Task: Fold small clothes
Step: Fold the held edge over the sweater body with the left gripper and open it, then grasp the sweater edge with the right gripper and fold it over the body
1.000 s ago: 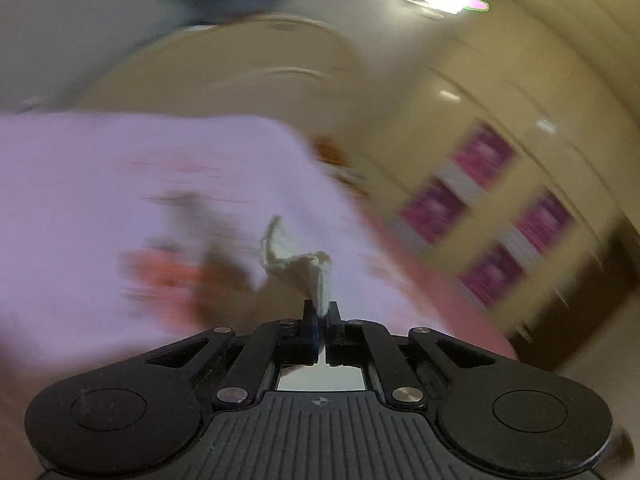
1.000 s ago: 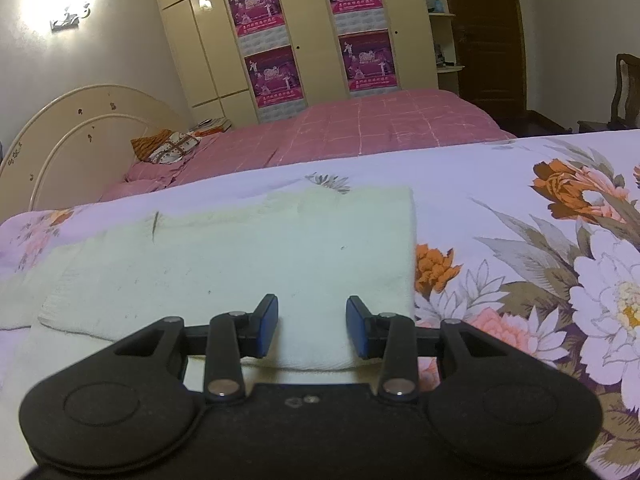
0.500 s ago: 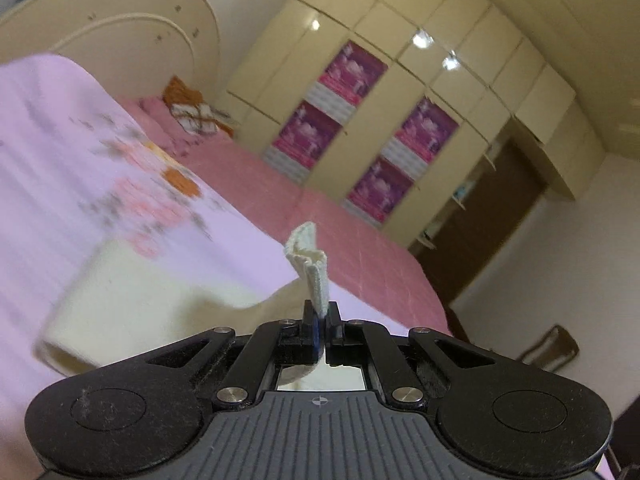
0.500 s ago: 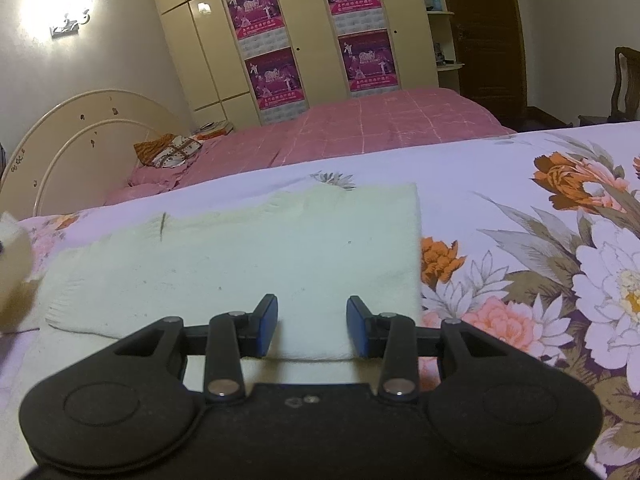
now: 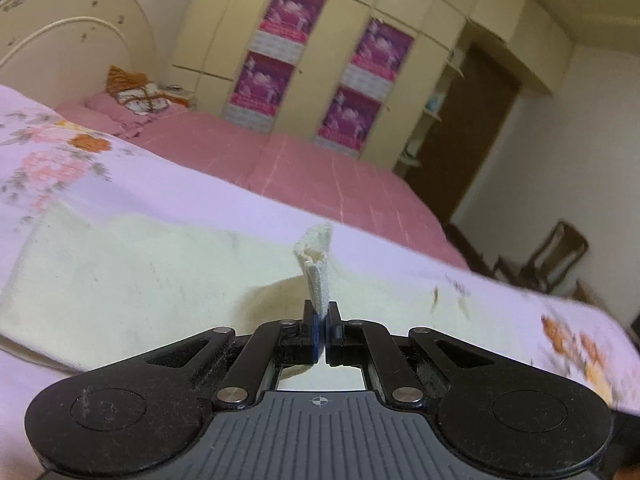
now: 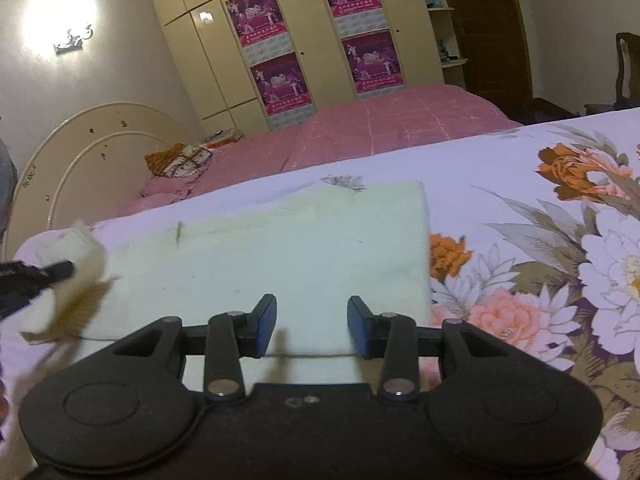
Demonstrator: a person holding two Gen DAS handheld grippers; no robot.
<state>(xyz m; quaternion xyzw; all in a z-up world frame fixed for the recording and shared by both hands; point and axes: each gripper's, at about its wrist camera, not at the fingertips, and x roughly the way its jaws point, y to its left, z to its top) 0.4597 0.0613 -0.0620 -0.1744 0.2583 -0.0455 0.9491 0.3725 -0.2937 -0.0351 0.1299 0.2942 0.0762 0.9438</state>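
Cream garment (image 6: pixel 272 264): one; tools: two.

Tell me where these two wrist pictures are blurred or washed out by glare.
Left wrist view: the floral bedsheet smears at the right edge, and the cream knitted garment is soft, while the left gripper is sharp. Right wrist view: the glowing wall lamp blows out the wall; the garment's lifted corner at the left edge is blurred; the right gripper is crisp.
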